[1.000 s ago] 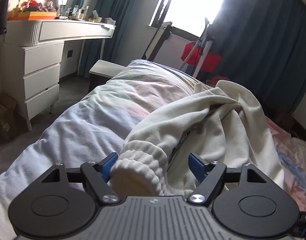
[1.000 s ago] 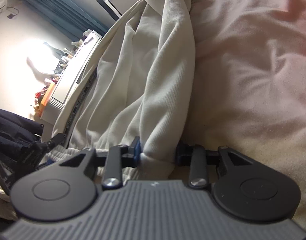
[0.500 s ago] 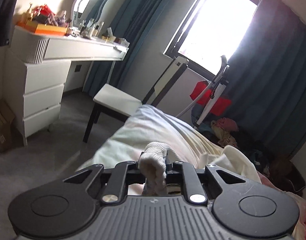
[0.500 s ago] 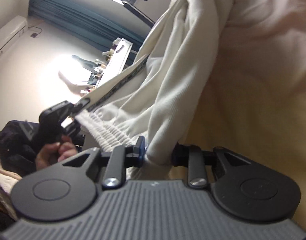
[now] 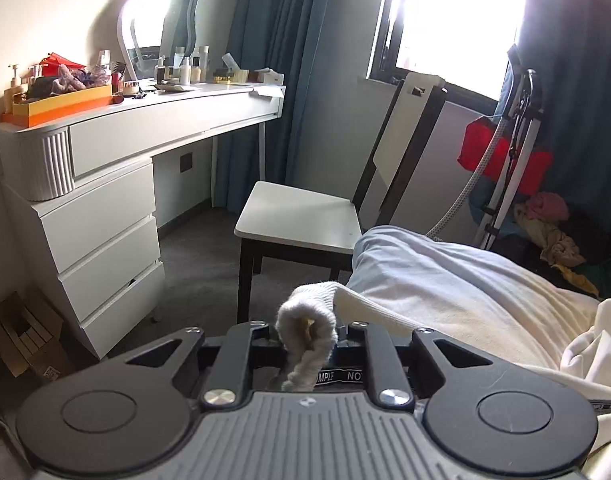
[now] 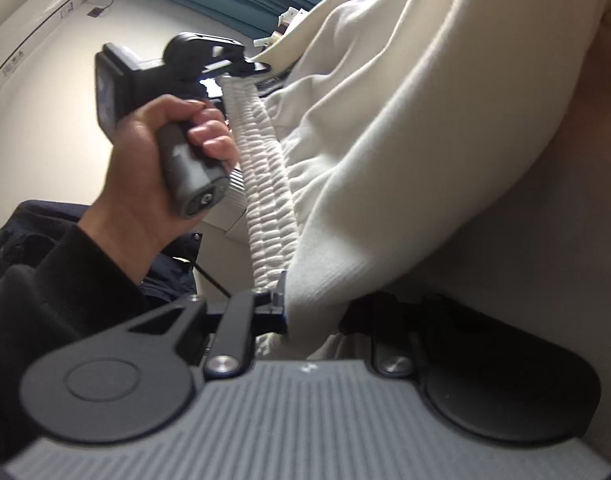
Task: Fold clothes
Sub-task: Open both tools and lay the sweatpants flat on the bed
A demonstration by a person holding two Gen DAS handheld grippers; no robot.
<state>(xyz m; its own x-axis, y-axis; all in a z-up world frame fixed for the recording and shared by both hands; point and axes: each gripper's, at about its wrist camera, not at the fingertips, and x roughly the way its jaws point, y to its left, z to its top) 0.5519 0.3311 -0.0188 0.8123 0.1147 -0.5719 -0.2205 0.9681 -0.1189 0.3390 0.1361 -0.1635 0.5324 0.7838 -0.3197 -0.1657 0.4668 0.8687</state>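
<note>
Since a second ago you have lifted the cream garment (image 6: 405, 128) off the bed (image 5: 445, 276), so its ribbed waistband (image 6: 265, 184) now stretches taut between your two grippers. Fingers of the left gripper (image 5: 307, 340) are clamped on one end of that band and those of the right gripper (image 6: 305, 312) on the other, the rest hanging down toward the bed. You have one garment, two grippers, and one hand (image 6: 153, 168) in view; no fold shows, so by my judgement the folding itself is all left.
</note>
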